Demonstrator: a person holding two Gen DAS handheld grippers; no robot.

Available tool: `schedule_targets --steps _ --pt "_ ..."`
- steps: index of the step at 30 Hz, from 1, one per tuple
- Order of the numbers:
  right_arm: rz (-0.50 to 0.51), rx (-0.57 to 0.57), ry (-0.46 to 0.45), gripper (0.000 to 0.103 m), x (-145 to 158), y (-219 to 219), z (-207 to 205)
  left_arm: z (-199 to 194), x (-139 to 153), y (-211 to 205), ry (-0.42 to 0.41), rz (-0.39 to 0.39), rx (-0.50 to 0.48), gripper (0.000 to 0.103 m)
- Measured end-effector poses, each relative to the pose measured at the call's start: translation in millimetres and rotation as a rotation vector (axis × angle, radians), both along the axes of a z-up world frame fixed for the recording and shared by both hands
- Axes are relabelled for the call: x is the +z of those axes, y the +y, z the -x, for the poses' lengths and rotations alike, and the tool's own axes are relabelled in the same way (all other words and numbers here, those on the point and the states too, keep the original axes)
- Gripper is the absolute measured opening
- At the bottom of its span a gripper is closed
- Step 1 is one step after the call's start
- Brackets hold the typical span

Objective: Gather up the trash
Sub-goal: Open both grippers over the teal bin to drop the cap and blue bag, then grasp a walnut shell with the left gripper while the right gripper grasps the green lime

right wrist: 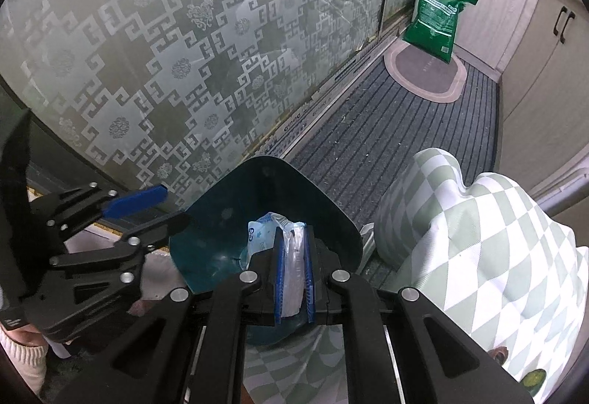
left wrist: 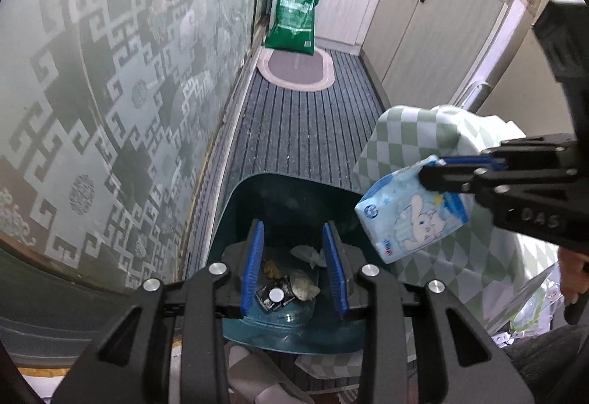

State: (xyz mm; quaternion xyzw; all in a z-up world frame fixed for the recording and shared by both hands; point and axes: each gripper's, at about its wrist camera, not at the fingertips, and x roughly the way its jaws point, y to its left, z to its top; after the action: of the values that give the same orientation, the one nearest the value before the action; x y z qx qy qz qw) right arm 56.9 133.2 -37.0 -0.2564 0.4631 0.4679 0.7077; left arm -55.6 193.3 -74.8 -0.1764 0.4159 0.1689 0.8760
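Observation:
A dark teal trash bin [left wrist: 235, 205] stands on the floor below both grippers. Inside it lie a crumpled tissue [left wrist: 306, 253], a dark wrapper [left wrist: 270, 297] and another crumpled scrap [left wrist: 303, 286]. My left gripper [left wrist: 292, 225] hangs open over the bin's mouth with nothing between its blue pads; it also shows at the left of the right wrist view [right wrist: 176, 204]. My right gripper [right wrist: 293, 231] is shut on a light blue tissue pack [right wrist: 292, 256] with a rabbit drawing [left wrist: 412, 212], held above the bin's [right wrist: 313, 205] right side. From the left wrist view, the right gripper [left wrist: 432, 168] pinches the pack's top corner.
A patterned frosted glass door [left wrist: 110, 91] runs along the left. Something covered in green-and-white checked cloth [left wrist: 401, 131] crowds the bin's right side. Striped carpet [left wrist: 302, 124] leads to an oval mat [left wrist: 294, 69], a green sack [left wrist: 294, 17] and pale cabinets [left wrist: 434, 35]. A hand [left wrist: 574, 275] holds the right gripper.

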Motion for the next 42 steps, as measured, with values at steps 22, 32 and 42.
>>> schedule_targets --steps 22,32,42 --pt "-0.046 0.033 0.04 0.016 0.8 4.2 7.9 29.8 81.2 -12.3 -0.263 -0.085 0.049 0.046" --pt "-0.19 -0.057 -0.024 0.022 43.2 -38.6 -14.5 19.3 99.0 -40.9 -0.321 -0.077 0.004 0.052" --pt "-0.246 -0.184 -0.064 0.027 66.6 -115.7 -50.4 -12.2 100.1 -93.3 -0.348 -0.069 -0.153 0.059"
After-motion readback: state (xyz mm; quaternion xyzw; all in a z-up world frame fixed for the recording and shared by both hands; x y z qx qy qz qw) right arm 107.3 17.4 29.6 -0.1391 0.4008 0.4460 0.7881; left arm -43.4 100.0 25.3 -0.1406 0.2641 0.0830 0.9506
